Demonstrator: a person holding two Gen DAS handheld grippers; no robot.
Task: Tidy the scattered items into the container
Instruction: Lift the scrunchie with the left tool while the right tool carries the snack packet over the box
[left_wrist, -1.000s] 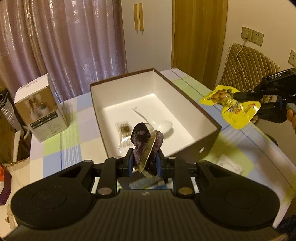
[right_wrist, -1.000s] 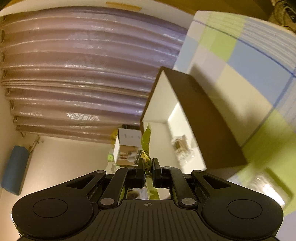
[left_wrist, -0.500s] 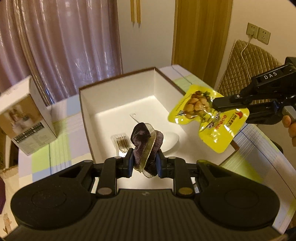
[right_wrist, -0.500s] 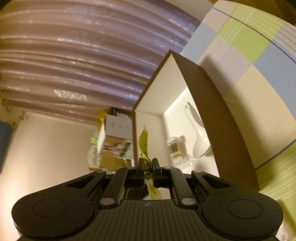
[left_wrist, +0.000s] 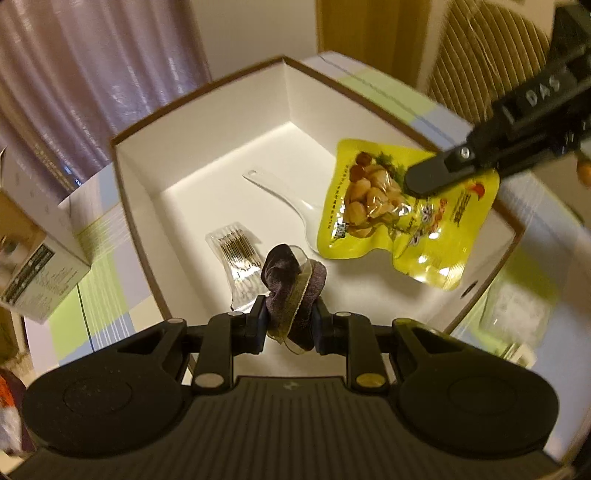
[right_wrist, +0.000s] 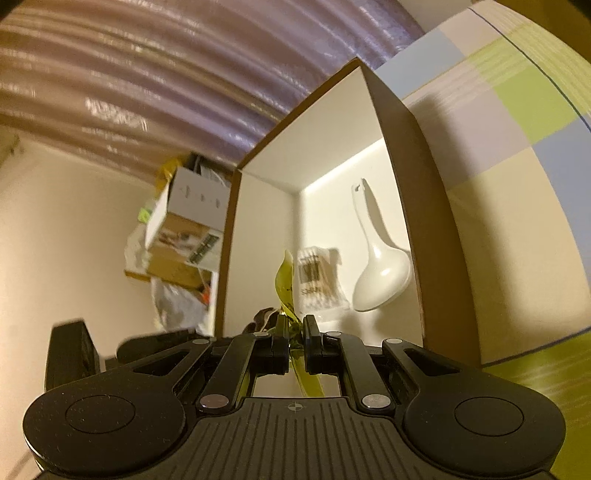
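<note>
Your left hand-held gripper (left_wrist: 289, 318) is clamped on the dark scrunchie (left_wrist: 291, 284), just over the box's (left_wrist: 199, 99) near edge; release early and it could catch the rim or land on the swab packet (left_wrist: 236, 247). Your right hand-held gripper (left_wrist: 421, 181) pinches the yellow snack pouch (left_wrist: 399, 218) by its upper edge, long axis hanging down-left over the box; the white spoon (left_wrist: 288, 199) lies beneath.

Glossy yellow foil pouch (left_wrist: 402, 218), velvety dark scrunchie (left_wrist: 291, 291), matt cardboard box (left_wrist: 207, 140).
</note>
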